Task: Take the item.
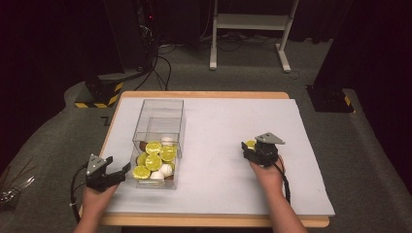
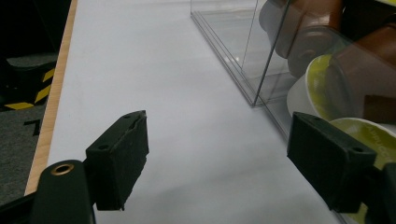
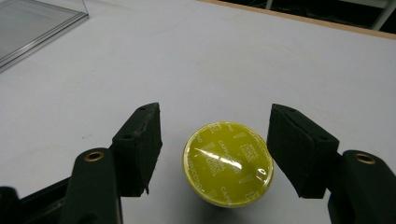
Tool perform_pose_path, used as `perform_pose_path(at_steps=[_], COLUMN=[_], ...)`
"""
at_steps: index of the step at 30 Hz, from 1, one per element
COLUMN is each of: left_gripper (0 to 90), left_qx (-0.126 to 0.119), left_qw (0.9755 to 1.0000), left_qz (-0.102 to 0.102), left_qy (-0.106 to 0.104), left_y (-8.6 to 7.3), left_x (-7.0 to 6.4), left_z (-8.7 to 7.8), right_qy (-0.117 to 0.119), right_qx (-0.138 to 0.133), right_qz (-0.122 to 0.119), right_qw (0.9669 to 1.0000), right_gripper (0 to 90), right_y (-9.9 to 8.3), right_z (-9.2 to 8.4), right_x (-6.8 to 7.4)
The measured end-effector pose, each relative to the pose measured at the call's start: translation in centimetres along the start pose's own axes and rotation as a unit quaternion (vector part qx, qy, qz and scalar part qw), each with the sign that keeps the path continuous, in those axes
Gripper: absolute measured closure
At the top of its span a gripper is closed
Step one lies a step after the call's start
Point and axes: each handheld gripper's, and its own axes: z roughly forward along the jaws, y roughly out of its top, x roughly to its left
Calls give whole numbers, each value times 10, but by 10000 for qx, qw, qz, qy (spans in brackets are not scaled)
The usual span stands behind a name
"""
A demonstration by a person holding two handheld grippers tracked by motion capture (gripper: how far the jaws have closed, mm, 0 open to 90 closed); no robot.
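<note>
Right claw point(image 3: 215, 154) open around yellow-lidded capsule point(image 3: 227, 163) (round, glossy foil, upright).

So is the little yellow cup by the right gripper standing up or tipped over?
Standing up. The yellow capsule sits foil lid upward on the table, between the right gripper's open jaws, which don't touch it.

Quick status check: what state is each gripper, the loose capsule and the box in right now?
Left gripper: open, empty, beside the box.
Right gripper: open, straddling the capsule, pads apart from it.
Yellow-lidded coffee capsule: upright on the white table mat.
Clear plastic box: open-topped, partly filled with capsules.
</note>
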Motion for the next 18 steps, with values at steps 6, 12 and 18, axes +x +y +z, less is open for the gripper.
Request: perform_pose_path(at_steps=[6,12,18], left_gripper=[218,223,230], left_qx=[-21,-30,-6], left_qw=[10000,9997,9996], left_qz=[-70,-189,-126], left_qy=[-58,-120,-248], left_y=[1,4,7], left_x=[0,0,-5], left_z=[-2,-5,-10], right_qy=[35,7,6], right_qx=[-56,-61,-68], right_qz=[-101,-255,-296], right_qw=[9999,9997,9995], right_gripper=[380,425,435], right_y=[-2,-12,-21], right_z=[-12,-25,-34], right_x=[4,6,6])
